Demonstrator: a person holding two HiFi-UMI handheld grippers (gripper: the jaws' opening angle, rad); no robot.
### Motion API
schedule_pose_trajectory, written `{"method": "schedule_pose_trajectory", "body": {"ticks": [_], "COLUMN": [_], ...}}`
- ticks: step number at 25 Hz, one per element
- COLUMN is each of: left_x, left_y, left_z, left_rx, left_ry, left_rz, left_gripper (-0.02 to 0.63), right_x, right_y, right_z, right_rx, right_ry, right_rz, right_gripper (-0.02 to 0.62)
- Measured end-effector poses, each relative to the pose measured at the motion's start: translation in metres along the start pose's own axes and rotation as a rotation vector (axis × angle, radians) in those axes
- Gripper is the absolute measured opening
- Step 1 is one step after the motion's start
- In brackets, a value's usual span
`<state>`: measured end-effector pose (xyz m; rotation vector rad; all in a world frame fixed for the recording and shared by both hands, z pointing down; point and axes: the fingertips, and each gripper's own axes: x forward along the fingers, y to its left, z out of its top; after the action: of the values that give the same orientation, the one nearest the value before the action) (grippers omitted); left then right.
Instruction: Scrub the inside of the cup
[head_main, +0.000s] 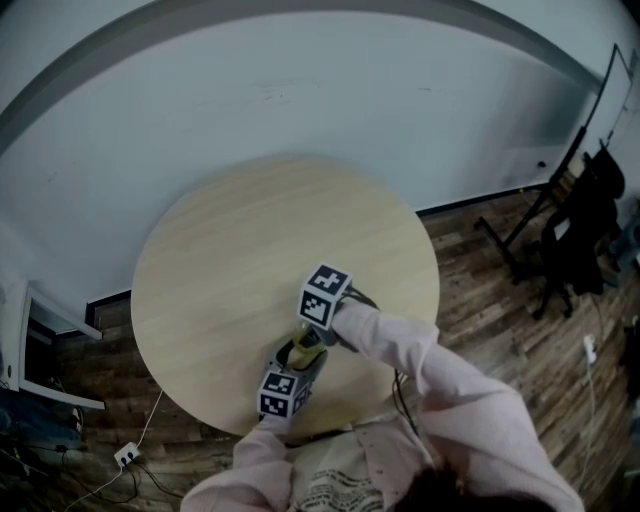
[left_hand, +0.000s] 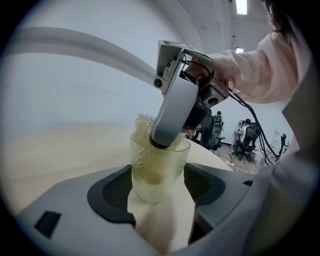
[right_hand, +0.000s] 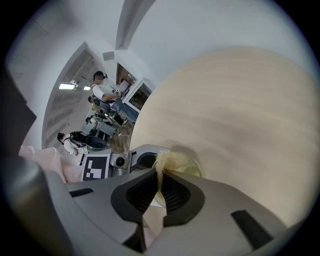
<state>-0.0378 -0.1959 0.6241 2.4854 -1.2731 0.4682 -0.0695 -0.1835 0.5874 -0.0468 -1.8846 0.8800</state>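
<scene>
In the head view the cup (head_main: 303, 350) sat close to the near edge of the round surface (head_main: 230, 240), with the left gripper (head_main: 298, 365) holding it and the right gripper (head_main: 318, 332) pointing down into it. We judged that a hard sideways scrub there could drag the cup toward that edge. The marker cubes and a pink sleeve covered most of the cup, so little of it showed. In the left gripper view the left jaws stood wide and gripped the bumpy, see-through cup by its lower sides, and the right gripper's tip plunged past the rim with a sponge (left_hand: 144, 123) bunched beside it. A downward push might tilt the cup in that low grip, and hard jaw tips might knock the rim. We could not tell whether the cup's base rested on the surface. In the right gripper view the right jaws were closed on a thin fold of the sponge, which we thought could slip free and stay inside the cup. The jaws and sponge hid the cup's inside, so we could not tell how deep the sponge reached.
</scene>
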Motion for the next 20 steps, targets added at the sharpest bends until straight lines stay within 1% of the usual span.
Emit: {"method": "schedule_pose_trajectory", "body": {"ticks": [8, 15, 20], "left_x": [0.000, 0.000, 0.000], "left_y": [0.000, 0.000, -0.001], "left_z": [-0.002, -0.003, -0.002], "left_rx": [0.005, 0.012, 0.024], "left_ry": [-0.001, 0.001, -0.008], "left_rz": [-0.001, 0.005, 0.007], "left_gripper": [0.331, 0.327, 0.327], "right_x": [-0.008, -0.013, -0.018], "right_y": [0.000, -0.002, -0.001], "right_z": [0.010, 0.012, 0.011], "right_rx": [0.126, 0.201, 0.253], "right_ry": [-0.139, -0.223, -0.290], "right_rz": [0.066, 0.087, 0.124], "right_gripper": [0.020, 0.020, 0.020]}}
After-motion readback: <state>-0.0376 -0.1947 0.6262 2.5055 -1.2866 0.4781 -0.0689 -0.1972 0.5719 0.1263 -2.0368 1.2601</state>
